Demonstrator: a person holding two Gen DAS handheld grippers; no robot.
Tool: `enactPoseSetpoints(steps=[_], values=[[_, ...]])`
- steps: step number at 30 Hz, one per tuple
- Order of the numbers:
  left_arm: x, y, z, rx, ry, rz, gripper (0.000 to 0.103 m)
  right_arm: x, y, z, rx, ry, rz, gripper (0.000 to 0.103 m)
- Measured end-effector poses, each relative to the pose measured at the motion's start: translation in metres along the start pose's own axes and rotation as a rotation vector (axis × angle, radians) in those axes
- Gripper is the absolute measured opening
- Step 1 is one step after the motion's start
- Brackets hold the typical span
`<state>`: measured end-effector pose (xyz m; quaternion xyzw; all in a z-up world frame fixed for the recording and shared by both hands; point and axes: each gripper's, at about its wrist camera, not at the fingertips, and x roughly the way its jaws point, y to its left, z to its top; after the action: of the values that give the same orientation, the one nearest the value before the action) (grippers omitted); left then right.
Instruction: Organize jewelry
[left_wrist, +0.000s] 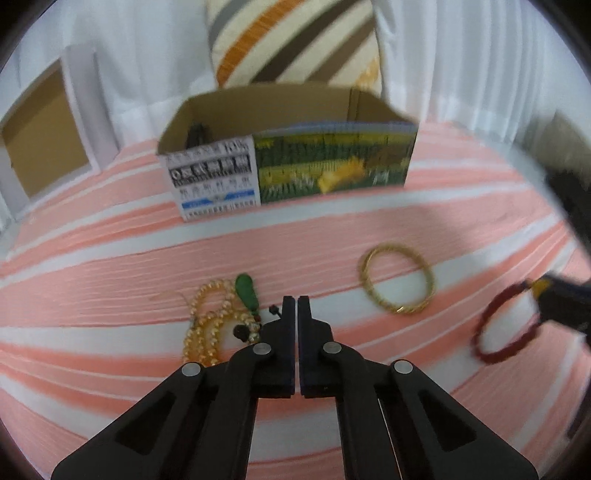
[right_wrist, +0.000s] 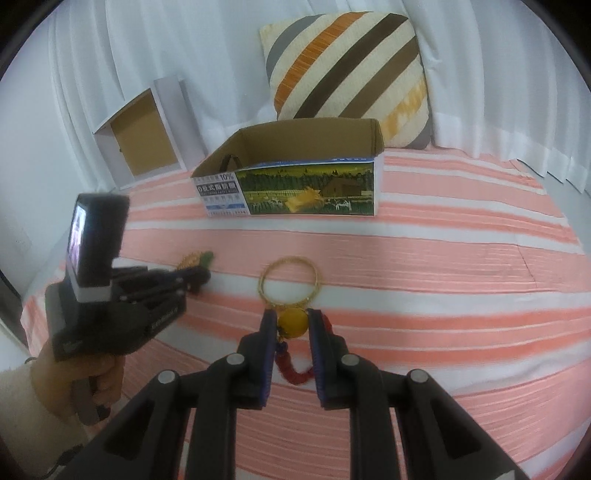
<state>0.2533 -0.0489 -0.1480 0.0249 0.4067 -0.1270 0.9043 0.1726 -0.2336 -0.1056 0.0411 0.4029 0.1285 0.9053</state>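
My left gripper (left_wrist: 297, 301) is shut and empty, low over the striped cloth, just right of a yellow bead necklace (left_wrist: 207, 325) with a green pendant (left_wrist: 246, 295). It also shows in the right wrist view (right_wrist: 201, 276). A gold bangle (left_wrist: 397, 282) lies to its right, also in the right wrist view (right_wrist: 290, 280). My right gripper (right_wrist: 291, 319) is shut on a red bead bracelet (right_wrist: 295, 371) with a yellow bead (right_wrist: 292, 324), held above the cloth. The bracelet also shows in the left wrist view (left_wrist: 506, 325). An open cardboard box (right_wrist: 291, 184) stands behind, with a dark item inside (right_wrist: 229, 161).
A striped pillow (right_wrist: 347, 66) leans on the white curtain behind the box. An open white box (right_wrist: 144, 136) stands at the back left. The pink and white striped cloth (right_wrist: 443, 258) covers the surface.
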Motion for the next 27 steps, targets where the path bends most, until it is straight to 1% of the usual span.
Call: enactPoseSetpoints(steps=[1,4,7,8,10,12,13,14,15,16,18,19,20,22,23,24,26,27], values=[[-0.012,0.008,0.002,-0.039,-0.019,-0.038,0.000,-0.002,-0.001,0.000,0.002,-0.004,0.000,0.018],[-0.047,0.029,0.007,-0.107,-0.063,-0.108,0.000,-0.012,-0.004,0.001,0.011,-0.024,0.002,0.018],[-0.071,0.044,0.004,-0.141,-0.071,-0.150,0.000,-0.019,-0.006,0.003,0.017,-0.035,0.006,0.018],[-0.074,0.045,0.002,-0.143,-0.069,-0.153,0.000,-0.021,-0.006,0.002,0.019,-0.037,0.007,0.018],[-0.073,0.042,-0.004,-0.126,-0.031,-0.163,0.000,-0.022,-0.007,0.001,0.017,-0.033,0.005,0.018],[-0.066,0.031,-0.009,-0.085,-0.012,-0.130,0.001,-0.019,-0.007,-0.002,0.014,-0.023,0.001,0.018],[-0.060,0.024,-0.011,-0.059,0.000,-0.121,0.013,-0.017,-0.007,-0.003,0.015,-0.012,0.000,0.018],[-0.050,0.015,-0.013,-0.029,0.020,-0.127,0.030,-0.015,-0.008,-0.004,0.019,-0.002,0.000,0.018],[-0.044,0.012,-0.015,-0.011,0.035,-0.124,0.038,-0.012,-0.008,-0.006,0.025,0.009,0.003,0.018],[-0.035,0.006,-0.017,0.008,0.050,-0.111,0.043,-0.010,-0.008,-0.008,0.031,0.020,0.008,0.018],[-0.016,-0.003,-0.020,0.033,0.090,-0.089,0.043,-0.009,-0.007,-0.010,0.032,0.026,0.012,0.018],[-0.009,-0.004,-0.021,0.025,0.108,-0.075,0.043,-0.009,-0.007,-0.011,0.031,0.026,0.013,0.018],[-0.006,-0.004,-0.022,0.008,0.110,-0.070,0.043,-0.010,-0.007,-0.011,0.030,0.026,0.014,0.018],[-0.003,-0.002,-0.018,-0.030,0.101,-0.086,0.043,-0.010,-0.008,-0.012,0.032,0.021,0.016,0.018],[-0.001,-0.004,-0.014,-0.037,0.093,-0.098,0.046,-0.010,-0.009,-0.012,0.033,0.018,0.015,0.018],[0.002,-0.008,-0.010,-0.034,0.090,-0.109,0.047,-0.011,-0.010,-0.012,0.037,0.015,0.015,0.018],[0.008,-0.018,-0.001,-0.020,0.086,-0.127,0.054,-0.009,-0.015,-0.011,0.048,0.014,0.017,0.018],[0.013,-0.025,0.005,-0.019,0.084,-0.130,0.055,-0.008,-0.016,-0.010,0.049,0.012,0.015,0.018]])
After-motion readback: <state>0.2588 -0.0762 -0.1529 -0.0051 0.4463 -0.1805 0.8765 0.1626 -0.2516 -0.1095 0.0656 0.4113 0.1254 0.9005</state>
